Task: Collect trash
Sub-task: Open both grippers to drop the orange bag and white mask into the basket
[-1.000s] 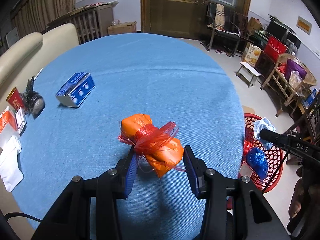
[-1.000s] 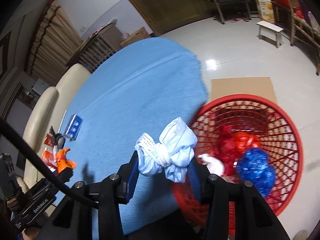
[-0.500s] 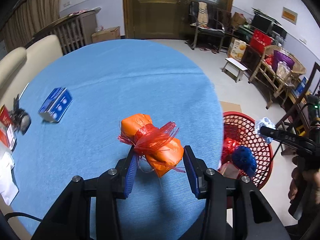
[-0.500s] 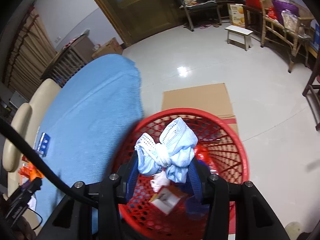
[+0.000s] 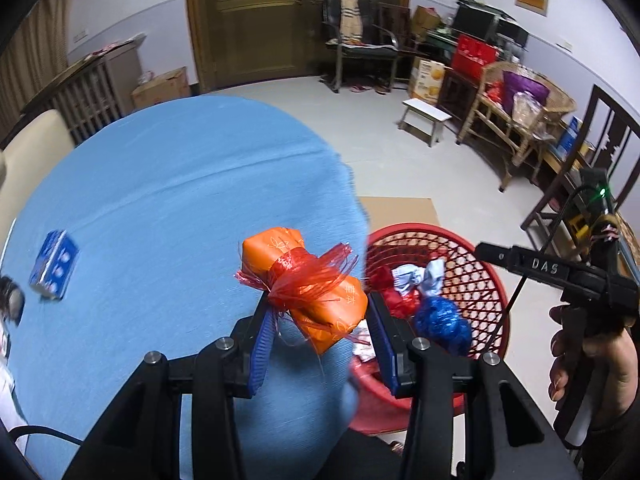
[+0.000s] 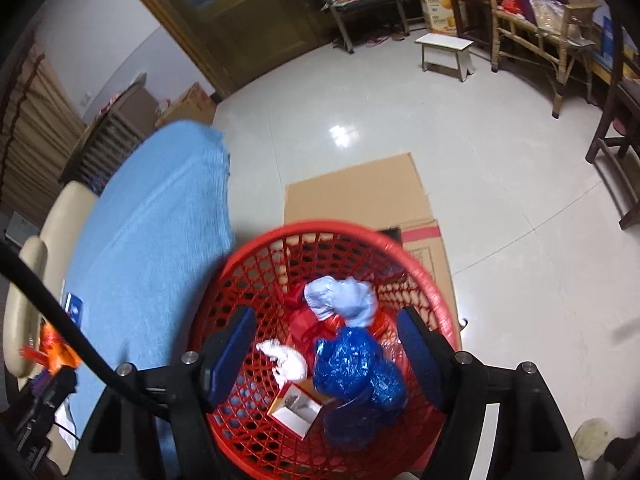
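Observation:
My left gripper point(image 5: 322, 320) is shut on an orange packet tied with red netting point(image 5: 308, 284), held above the right edge of the blue table point(image 5: 160, 220), beside the red mesh basket point(image 5: 492, 280). My right gripper point(image 6: 326, 344) is open and empty, right above the red basket point(image 6: 436, 292). A light blue knotted cloth point(image 6: 342, 300) lies in the basket on red bags, next to a blue bag point(image 6: 356, 368), a white wad point(image 6: 286, 362) and a small open box point(image 6: 296, 404). The cloth also shows in the left wrist view point(image 5: 418, 276).
A small blue box point(image 5: 54, 266) lies on the table's far left. Flat cardboard point(image 6: 356, 204) lies on the floor behind the basket. A white stool point(image 6: 446, 52), chairs and wicker furniture stand along the far walls. A beige sofa point(image 6: 48, 236) borders the table.
My right gripper moved over the basket, opened and let go of the light blue cloth, which now lies inside. My left gripper carried the orange packet rightward to the table edge.

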{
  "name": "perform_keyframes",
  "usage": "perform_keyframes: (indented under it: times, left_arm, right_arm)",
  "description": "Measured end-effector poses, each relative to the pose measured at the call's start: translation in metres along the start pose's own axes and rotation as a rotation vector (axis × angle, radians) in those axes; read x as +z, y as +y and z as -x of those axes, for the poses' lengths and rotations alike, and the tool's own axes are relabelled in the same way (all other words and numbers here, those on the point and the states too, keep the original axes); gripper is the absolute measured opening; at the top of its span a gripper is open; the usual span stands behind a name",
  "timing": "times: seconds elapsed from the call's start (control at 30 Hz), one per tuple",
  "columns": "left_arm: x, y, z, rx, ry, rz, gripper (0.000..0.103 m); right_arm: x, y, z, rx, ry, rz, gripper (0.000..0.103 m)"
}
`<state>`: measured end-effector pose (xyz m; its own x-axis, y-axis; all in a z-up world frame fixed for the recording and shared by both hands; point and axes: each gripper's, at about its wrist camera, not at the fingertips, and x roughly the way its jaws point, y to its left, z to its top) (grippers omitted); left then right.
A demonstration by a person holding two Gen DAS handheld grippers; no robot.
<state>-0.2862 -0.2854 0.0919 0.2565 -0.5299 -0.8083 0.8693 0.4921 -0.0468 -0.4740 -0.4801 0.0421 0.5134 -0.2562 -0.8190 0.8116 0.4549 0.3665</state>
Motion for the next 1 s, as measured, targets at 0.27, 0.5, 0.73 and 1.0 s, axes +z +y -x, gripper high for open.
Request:
perform_keyframes:
  times: [0.27, 0.5, 0.73, 1.0]
  left_arm:
    - [0.014, -0.041, -0.027, -0.07, 0.061, -0.068, 0.047]
    - [0.024, -0.065, -0.053, -0.09, 0.122, -0.106, 0.071]
    - [0.031, -0.047, -0.042, -0.089, 0.1, -0.052, 0.071]
    - [0.019, 0.031, -0.003, 0.006, 0.021, 0.114, 0.071]
  right_arm:
    - [0.014, -0.017, 0.023, 0.03, -0.065, -0.079, 0.077]
    - [0.015, -0.029, 0.03, 0.04, -0.081, -0.121, 0.077]
    - [0.014, -0.029, 0.034, 0.041, -0.085, -0.122, 0.077]
    - [0.008, -0.004, 0.022, 0.062, -0.046, -0.082, 0.077]
